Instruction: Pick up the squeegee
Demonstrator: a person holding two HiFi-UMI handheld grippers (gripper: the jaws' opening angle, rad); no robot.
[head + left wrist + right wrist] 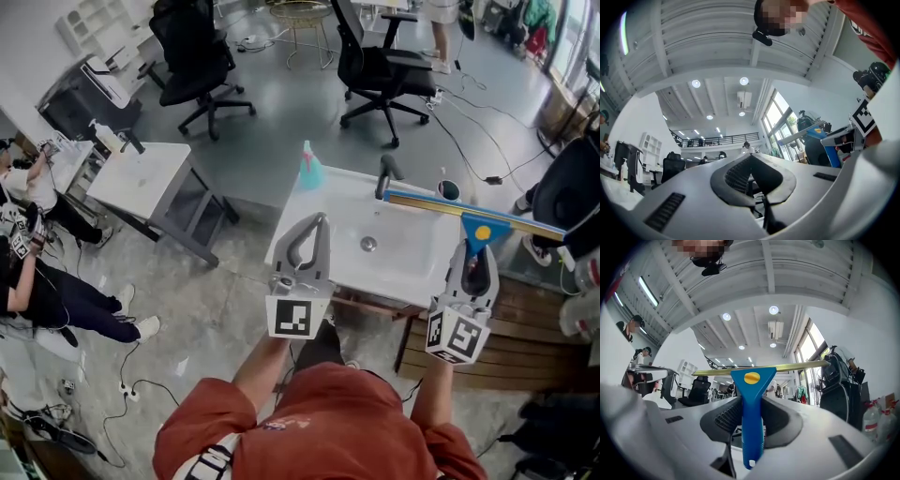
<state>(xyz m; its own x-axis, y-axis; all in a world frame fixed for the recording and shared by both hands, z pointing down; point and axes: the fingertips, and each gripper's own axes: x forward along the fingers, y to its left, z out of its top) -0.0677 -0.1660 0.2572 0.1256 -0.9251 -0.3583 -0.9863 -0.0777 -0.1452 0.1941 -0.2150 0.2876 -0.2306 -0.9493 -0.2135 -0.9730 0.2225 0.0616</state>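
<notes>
The squeegee [481,232] has a blue handle with a yellow dot and a long brass-coloured blade bar. It is held in the air over the right part of the white sink [412,267]. My right gripper [478,253] is shut on the blue handle, and the blade sticks out crosswise beyond the jaws. In the right gripper view the handle of the squeegee [752,418] stands upright between the pads of the right gripper [752,401]. My left gripper [319,220] hovers over the sink's left edge, shut, with nothing in it. In the left gripper view the tips of the left gripper [751,158] meet, and the squeegee [833,151] shows at the right.
A black faucet [384,174], a teal spray bottle [310,169] and a cup [448,190] stand at the sink's far edge. A white table [141,178] is to the left, two office chairs [197,56] [384,66] beyond. A person [37,281] sits at far left. Wooden slats [534,347] lie at right.
</notes>
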